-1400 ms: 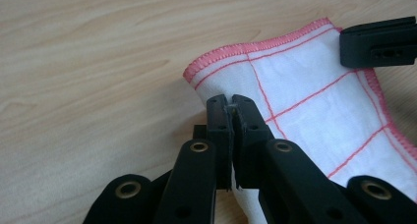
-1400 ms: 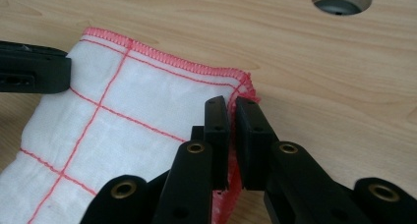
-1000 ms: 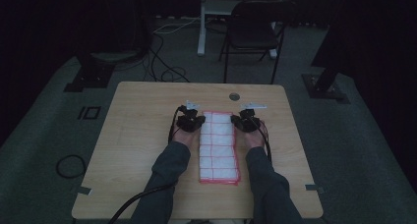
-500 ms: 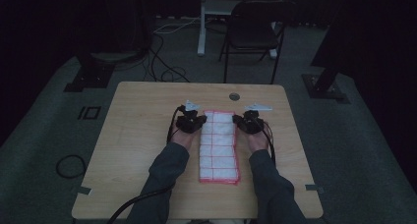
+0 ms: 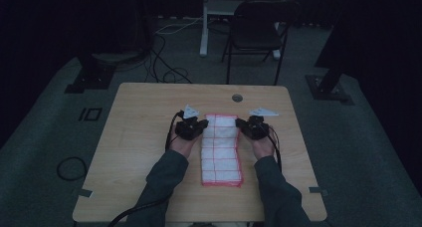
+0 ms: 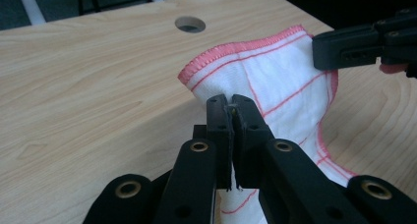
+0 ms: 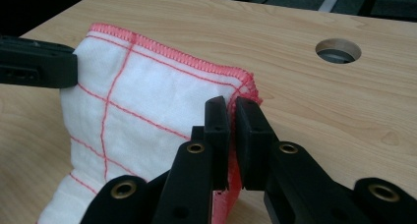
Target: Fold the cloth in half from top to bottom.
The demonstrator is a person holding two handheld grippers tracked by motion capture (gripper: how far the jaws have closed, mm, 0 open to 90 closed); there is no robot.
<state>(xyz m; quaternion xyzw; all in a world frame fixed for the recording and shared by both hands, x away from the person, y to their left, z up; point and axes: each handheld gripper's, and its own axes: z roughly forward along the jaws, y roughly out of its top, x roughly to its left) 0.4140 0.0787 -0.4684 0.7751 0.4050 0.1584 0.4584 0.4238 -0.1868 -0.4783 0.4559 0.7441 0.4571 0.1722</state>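
A white cloth (image 5: 220,148) with red lines lies on the wooden table (image 5: 139,152). The left gripper (image 5: 191,128) and right gripper (image 5: 253,126) sit at its far corners. A chair (image 5: 259,33) stands behind.

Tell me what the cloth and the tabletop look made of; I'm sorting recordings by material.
The cloth looks like soft woven cotton, matte white with red grid lines and a red stitched hem; it drapes and puckers where the left gripper and right gripper pinch it. The table looks like pale wood or wood-look laminate, smooth with printed-looking grain; which one cannot be told.
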